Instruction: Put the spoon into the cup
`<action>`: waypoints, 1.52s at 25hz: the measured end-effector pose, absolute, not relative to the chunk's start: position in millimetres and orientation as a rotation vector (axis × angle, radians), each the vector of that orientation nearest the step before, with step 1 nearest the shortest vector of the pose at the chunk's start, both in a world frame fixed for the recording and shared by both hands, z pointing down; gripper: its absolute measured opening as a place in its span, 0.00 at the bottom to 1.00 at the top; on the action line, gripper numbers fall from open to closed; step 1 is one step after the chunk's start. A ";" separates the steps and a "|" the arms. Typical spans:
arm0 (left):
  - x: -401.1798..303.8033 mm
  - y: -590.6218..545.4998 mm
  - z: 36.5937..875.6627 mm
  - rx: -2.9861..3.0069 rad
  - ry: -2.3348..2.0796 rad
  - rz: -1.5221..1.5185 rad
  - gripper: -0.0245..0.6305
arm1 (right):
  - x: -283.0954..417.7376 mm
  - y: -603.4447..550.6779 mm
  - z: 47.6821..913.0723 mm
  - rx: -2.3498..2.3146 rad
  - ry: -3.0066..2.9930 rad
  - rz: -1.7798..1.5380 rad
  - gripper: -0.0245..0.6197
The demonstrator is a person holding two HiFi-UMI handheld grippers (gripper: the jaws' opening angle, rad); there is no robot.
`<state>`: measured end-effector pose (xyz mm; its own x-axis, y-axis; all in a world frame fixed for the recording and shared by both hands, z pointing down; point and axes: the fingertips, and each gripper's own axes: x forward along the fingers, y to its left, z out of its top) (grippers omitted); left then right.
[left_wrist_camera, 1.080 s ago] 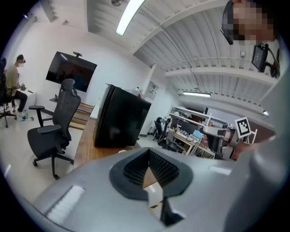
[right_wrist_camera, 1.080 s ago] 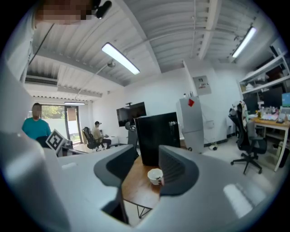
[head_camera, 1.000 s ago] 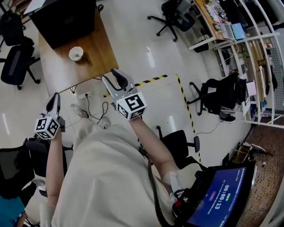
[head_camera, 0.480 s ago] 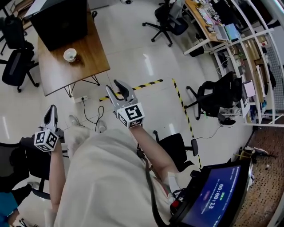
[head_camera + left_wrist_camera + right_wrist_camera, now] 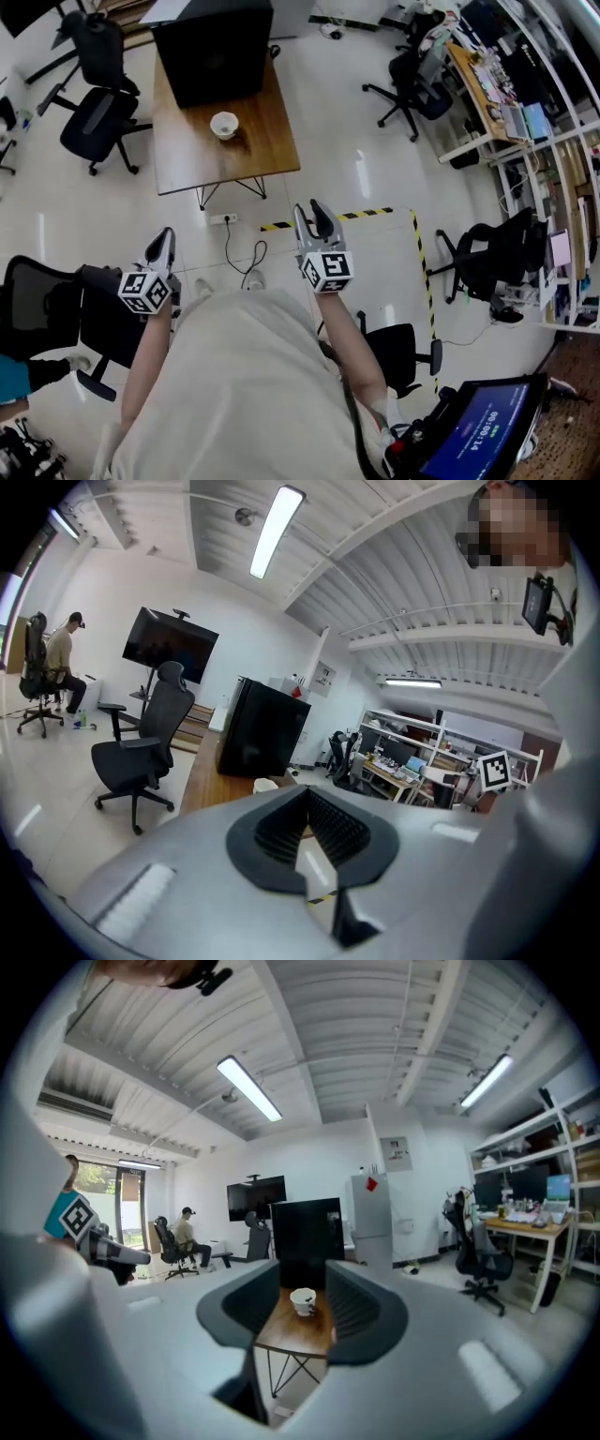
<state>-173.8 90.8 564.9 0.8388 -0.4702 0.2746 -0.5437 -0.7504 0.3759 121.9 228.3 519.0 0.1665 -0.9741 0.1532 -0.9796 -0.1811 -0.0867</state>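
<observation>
A white cup (image 5: 224, 125) stands on a wooden table (image 5: 262, 150) far ahead, across the floor. I cannot make out the spoon. My left gripper (image 5: 164, 240) is held in the air at the left, its jaws shut with nothing in them. Further right, my right gripper (image 5: 312, 216) is open and empty, pointing toward the table. In the right gripper view the cup (image 5: 302, 1301) shows in the distance between the jaws of the right gripper (image 5: 302, 1283). In the left gripper view the cup (image 5: 265, 785) peeks out just left of the left gripper (image 5: 306, 794).
A large black box (image 5: 214, 47) fills the table's far end. Office chairs (image 5: 94, 117) stand left of it and one (image 5: 398, 342) sits near my right side. Yellow-black tape (image 5: 375, 214) marks the floor. Desks and shelves (image 5: 525, 112) line the right.
The table and cup have shifted from the upper left toward the centre of the head view. Both grippers have moved right in the picture and still point at the table.
</observation>
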 end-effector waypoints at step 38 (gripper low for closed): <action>-228.3 41.8 578.6 2.553 -0.738 0.320 0.04 | 62.6 177.6 565.0 2.279 -1.944 0.392 0.15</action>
<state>-228.3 41.8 578.6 0.8289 -0.4446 0.3394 -0.5517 -0.7500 0.3649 62.6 177.6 565.0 0.1415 -0.9517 0.2725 -0.9829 -0.1677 -0.0756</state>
